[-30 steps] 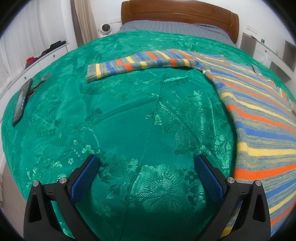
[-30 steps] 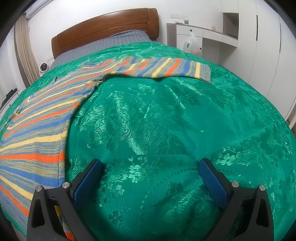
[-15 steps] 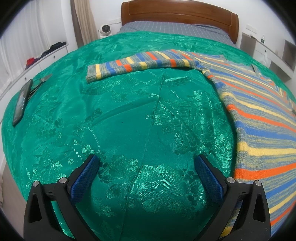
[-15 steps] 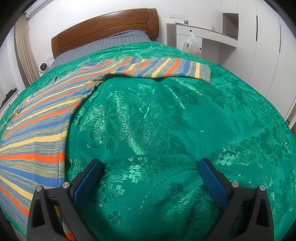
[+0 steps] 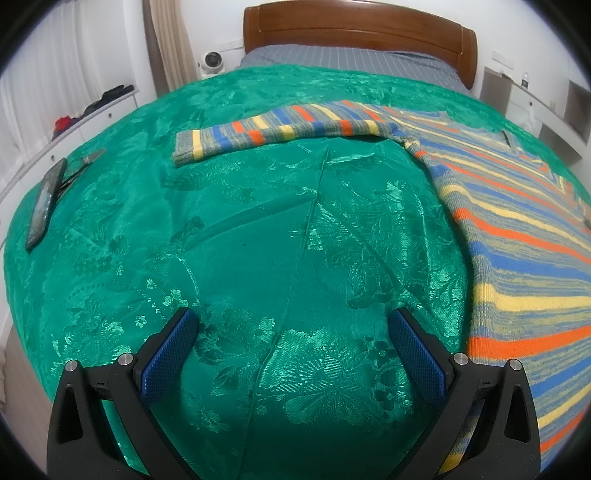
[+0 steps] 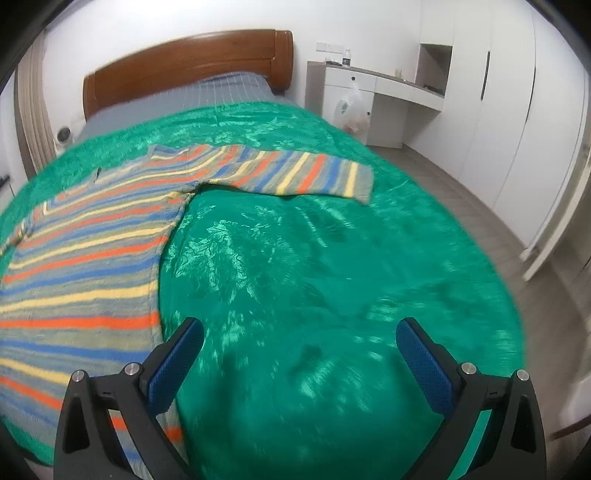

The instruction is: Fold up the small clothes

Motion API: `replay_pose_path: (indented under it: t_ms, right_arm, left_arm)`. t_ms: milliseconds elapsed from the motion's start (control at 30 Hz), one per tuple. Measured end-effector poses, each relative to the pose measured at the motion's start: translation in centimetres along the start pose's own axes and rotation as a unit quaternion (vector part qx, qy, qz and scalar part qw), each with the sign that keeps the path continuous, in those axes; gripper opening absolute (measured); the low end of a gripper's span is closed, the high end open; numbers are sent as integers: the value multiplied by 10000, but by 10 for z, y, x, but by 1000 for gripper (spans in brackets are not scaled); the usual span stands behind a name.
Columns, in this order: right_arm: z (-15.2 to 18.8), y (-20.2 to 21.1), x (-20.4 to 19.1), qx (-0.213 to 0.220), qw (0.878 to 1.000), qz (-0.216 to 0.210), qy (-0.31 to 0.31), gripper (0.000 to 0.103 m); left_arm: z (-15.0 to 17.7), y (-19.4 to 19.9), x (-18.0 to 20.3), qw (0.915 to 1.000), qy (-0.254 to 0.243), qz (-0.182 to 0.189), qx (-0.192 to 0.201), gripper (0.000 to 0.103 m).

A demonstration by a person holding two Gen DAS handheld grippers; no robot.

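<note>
A small striped sweater (image 5: pixel 517 229) in orange, blue, yellow and grey lies flat on the green bedspread (image 5: pixel 258 240), sleeves spread out. Its left sleeve (image 5: pixel 280 131) reaches toward the far left. In the right wrist view the sweater's body (image 6: pixel 85 258) fills the left side and its right sleeve (image 6: pixel 303 173) stretches to the right. My left gripper (image 5: pixel 291 325) is open and empty above bare bedspread, left of the sweater's hem. My right gripper (image 6: pixel 299 332) is open and empty, just right of the sweater's body.
A dark phone (image 5: pixel 44 203) and a small metal tool (image 5: pixel 86 160) lie near the bed's left edge. The wooden headboard (image 5: pixel 354 26) is at the far end. A white desk (image 6: pixel 380 92) and wardrobe (image 6: pixel 517 110) stand right of the bed.
The right gripper has lifted and swung to the right, so more floor and wardrobe show and its view is blurred. The left gripper has not moved.
</note>
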State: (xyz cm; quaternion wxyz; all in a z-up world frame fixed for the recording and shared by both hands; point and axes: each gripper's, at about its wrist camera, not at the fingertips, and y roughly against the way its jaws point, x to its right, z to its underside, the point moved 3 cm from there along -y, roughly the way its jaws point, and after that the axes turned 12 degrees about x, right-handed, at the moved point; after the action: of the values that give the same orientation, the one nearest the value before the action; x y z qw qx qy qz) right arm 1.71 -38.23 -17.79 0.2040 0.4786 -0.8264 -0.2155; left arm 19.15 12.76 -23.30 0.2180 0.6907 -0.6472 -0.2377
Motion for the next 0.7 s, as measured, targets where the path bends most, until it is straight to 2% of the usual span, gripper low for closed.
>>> replay_pose_path:
  t_ms: [67,167,700]
  right_arm:
    - [-6,10,3,-34,9995,232,191,103]
    - [-14,18,6,-76,9989,347,289,103]
    - [-30,32,-2,-86,9982,447,386,103]
  left_arm:
    - [-1,0,0,10000,0,-2,-1,103]
    - [0,0,0,10000,-2,-1,-1,103]
    - [-1,-1,0,10000,-2,3,0,103]
